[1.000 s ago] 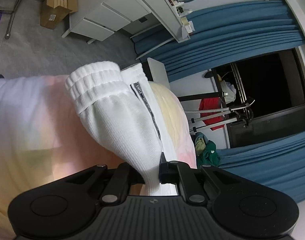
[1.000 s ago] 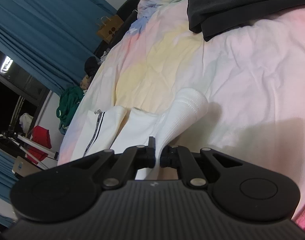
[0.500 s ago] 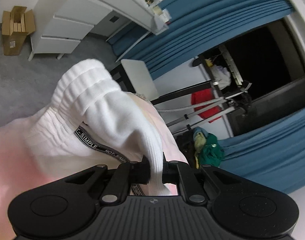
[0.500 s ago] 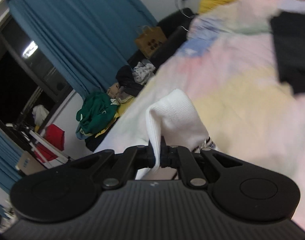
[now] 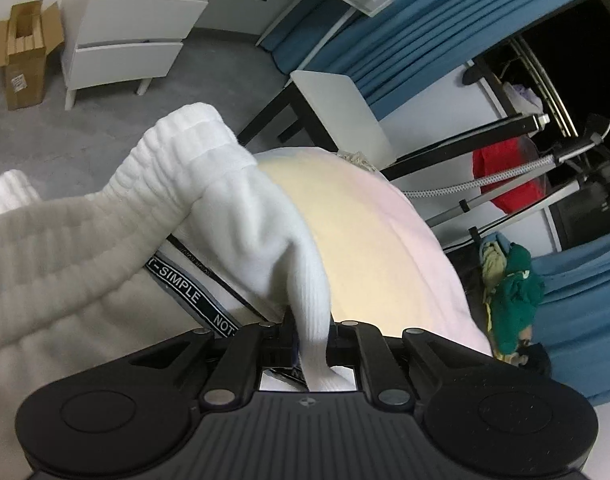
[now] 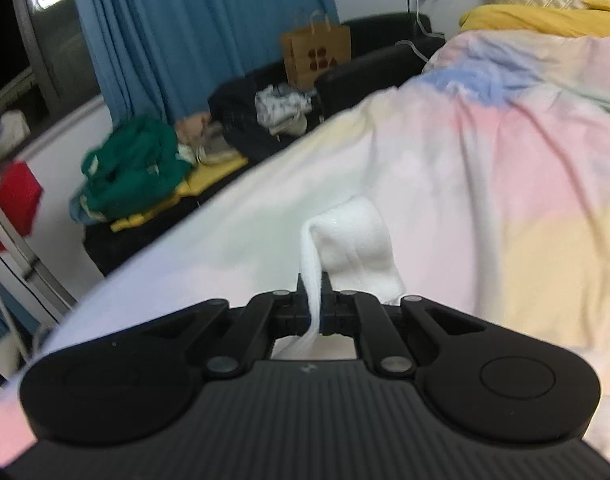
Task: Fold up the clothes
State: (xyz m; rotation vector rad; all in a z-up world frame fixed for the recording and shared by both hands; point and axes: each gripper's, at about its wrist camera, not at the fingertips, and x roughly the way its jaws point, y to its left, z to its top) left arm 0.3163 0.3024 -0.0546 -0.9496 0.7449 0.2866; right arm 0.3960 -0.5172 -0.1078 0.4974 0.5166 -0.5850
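Both tools (image 5: 310,330) (image 6: 314,306) clamped on white garment (image 5: 241,216)

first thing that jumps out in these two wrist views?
The white ribbed garment fills the left wrist view, pinched in the left gripper, with a black band printed SIMPLE below it. In the right wrist view the right gripper clamps another white ribbed cuff above the pastel bedspread. A green clothes pile sits at left by the blue curtain.

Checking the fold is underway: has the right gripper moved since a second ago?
Yes. The right gripper, shut on the white garment, has lifted off the bedspread: the blue curtain now fills its view.
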